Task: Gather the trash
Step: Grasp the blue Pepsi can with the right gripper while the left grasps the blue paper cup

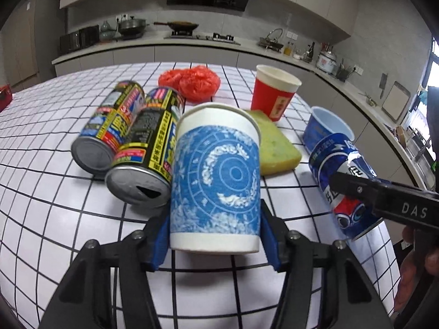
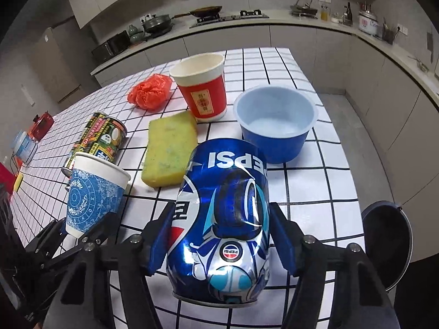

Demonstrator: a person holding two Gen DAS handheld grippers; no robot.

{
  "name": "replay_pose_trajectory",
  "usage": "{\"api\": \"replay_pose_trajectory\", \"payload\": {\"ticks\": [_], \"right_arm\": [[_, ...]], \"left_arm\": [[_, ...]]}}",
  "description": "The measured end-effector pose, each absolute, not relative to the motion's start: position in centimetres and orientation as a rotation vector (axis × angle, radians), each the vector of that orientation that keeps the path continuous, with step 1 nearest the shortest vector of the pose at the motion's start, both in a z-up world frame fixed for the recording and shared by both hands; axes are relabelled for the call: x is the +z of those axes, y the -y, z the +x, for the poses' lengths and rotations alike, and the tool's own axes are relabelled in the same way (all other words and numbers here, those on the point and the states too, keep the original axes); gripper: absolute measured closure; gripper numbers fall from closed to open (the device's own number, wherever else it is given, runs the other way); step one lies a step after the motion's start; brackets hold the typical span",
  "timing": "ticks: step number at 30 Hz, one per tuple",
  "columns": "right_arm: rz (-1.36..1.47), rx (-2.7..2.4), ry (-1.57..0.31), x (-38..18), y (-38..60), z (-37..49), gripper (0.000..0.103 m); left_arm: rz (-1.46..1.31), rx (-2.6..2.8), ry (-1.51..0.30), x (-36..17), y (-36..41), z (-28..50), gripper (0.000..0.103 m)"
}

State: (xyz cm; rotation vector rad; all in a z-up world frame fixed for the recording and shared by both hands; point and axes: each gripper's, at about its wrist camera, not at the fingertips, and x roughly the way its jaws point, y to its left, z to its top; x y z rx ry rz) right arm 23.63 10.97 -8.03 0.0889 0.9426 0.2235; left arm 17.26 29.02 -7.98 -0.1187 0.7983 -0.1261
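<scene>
My left gripper (image 1: 215, 240) is shut on a blue-patterned paper cup (image 1: 215, 178), held upright; the cup also shows in the right wrist view (image 2: 93, 194). My right gripper (image 2: 222, 235) is shut on a dented blue Pepsi can (image 2: 222, 219), which shows at the right of the left wrist view (image 1: 343, 181). On the white grid tablecloth (image 1: 41, 164) lie two black-and-yellow cans (image 1: 142, 142), a yellow-green sponge (image 2: 170, 148), a red plastic bag (image 2: 149, 91), a red paper cup (image 2: 203, 87) and a blue bowl (image 2: 274, 123).
A dark round bin (image 2: 387, 241) stands on the floor beside the table's right edge. A kitchen counter (image 2: 301, 19) with stove, pots and bottles runs behind. Small red and blue items (image 2: 27, 139) sit at the table's far left.
</scene>
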Motion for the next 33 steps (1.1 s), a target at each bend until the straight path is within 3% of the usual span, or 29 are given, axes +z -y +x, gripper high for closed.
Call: {"api": "replay_pose_trajectory", "payload": {"ticks": [10,12,14,16,33], "right_arm": [[0.075,0.262,-0.999,-8.7,-10.9,23.2,0.034],[0.064,0.251,-1.016,-9.2,-11.1,23.3,0.026],[0.056,0.241,-1.023,-9.6,-11.2,23.5,0.025],[0.07,0.251,-1.034,-9.8,-11.1,23.7,0.037],[0.082,0.237,-0.949,-7.0,-7.3,21.5,0.037]], "left_arm": [[-0.115,-0.131,-0.792,-7.8,-28.3,16.2,0.046],[-0.115,-0.127,-0.801,-8.0,-28.3,16.1,0.046],[-0.115,-0.123,-0.808,-8.2,-28.3,16.2,0.046],[-0.114,-0.122,-0.815,-8.2,-28.2,16.3,0.046],[-0.095,-0.149,-0.775,-6.5,-24.1,15.6,0.046]]}}
